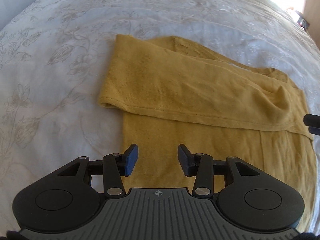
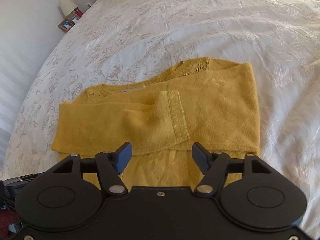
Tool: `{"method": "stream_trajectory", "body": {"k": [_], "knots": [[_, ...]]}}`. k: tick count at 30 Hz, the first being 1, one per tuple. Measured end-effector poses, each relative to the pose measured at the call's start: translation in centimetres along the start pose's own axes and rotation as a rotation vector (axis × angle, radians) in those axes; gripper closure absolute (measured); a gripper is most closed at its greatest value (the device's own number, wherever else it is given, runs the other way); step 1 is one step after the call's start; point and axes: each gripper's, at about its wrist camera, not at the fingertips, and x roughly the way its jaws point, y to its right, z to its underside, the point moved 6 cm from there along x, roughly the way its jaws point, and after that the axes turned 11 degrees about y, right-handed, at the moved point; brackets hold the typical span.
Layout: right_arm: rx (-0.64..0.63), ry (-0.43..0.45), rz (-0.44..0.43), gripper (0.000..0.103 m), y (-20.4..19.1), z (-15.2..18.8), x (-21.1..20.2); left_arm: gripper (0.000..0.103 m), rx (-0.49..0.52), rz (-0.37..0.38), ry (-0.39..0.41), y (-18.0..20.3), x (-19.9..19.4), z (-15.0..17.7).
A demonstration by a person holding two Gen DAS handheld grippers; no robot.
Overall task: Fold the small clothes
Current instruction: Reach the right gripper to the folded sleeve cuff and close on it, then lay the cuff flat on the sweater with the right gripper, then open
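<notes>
A mustard-yellow knit sweater [image 1: 180, 84] lies flat on the bed, its sleeves folded across the body. It also shows in the right wrist view [image 2: 160, 110], with a sleeve cuff [image 2: 178, 116] lying on top near the middle. My left gripper [image 1: 158, 156] is open and empty, hovering over the sweater's lower body near its left edge. My right gripper [image 2: 162, 158] is open and empty over the lower part of the sweater. The right gripper's fingertips [image 1: 312, 122] show at the right edge of the left wrist view.
The sweater rests on a white bedspread with a floral pattern [image 1: 50, 70], which spreads wide on all sides [image 2: 220, 30]. A nightstand with a lamp, a red can and a picture frame [image 2: 69, 18] stands by the wall at the far left.
</notes>
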Motion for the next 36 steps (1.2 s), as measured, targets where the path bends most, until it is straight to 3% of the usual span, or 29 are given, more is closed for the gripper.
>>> {"method": "stream_trajectory", "body": {"k": [5, 14, 16, 17, 18, 22, 24, 27, 31, 36], "knots": [[-0.007, -0.024, 0.016, 0.033, 0.5, -1.3, 2.6, 0.059, -0.039, -0.026, -0.033, -1.7, 2.8, -0.2], [-0.037, -0.092, -0.007, 0.034, 0.5, -1.4, 5.9, 0.043, -0.135, 0.025, -0.038, -2.2, 4.0, 0.7], [-0.059, -0.107, -0.022, 0.055, 0.0, -1.5, 6.1, 0.04, -0.132, 0.023, -0.038, -2.0, 4.1, 0.6], [-0.075, -0.112, -0.022, 0.083, -0.4, -1.6, 6.0, 0.04, -0.133, 0.021, -0.037, -2.0, 4.2, 0.6], [-0.073, -0.114, -0.047, 0.089, -0.9, -1.9, 5.8, 0.038, -0.132, 0.019, -0.037, -1.7, 4.5, 0.5], [-0.081, -0.007, -0.213, 0.089, -4.2, -5.5, 1.0, 0.033, -0.123, 0.01, -0.035, -1.5, 4.5, 0.4], [-0.073, 0.063, -0.239, 0.09, -4.3, -7.3, -1.9, 0.033, -0.129, 0.006, -0.033, -1.6, 4.4, 0.5], [-0.015, 0.075, -0.135, 0.09, -1.2, -8.1, -2.7, 0.032, -0.136, 0.002, -0.028, -1.7, 4.4, 0.5], [-0.023, -0.045, 0.079, 0.089, 4.7, -5.6, 1.1, 0.032, -0.13, -0.006, -0.024, -1.6, 4.2, 0.6], [0.018, -0.076, 0.099, 0.089, 6.9, -4.4, 2.4, 0.032, -0.119, -0.003, -0.038, -1.7, 3.9, 0.3]]}}
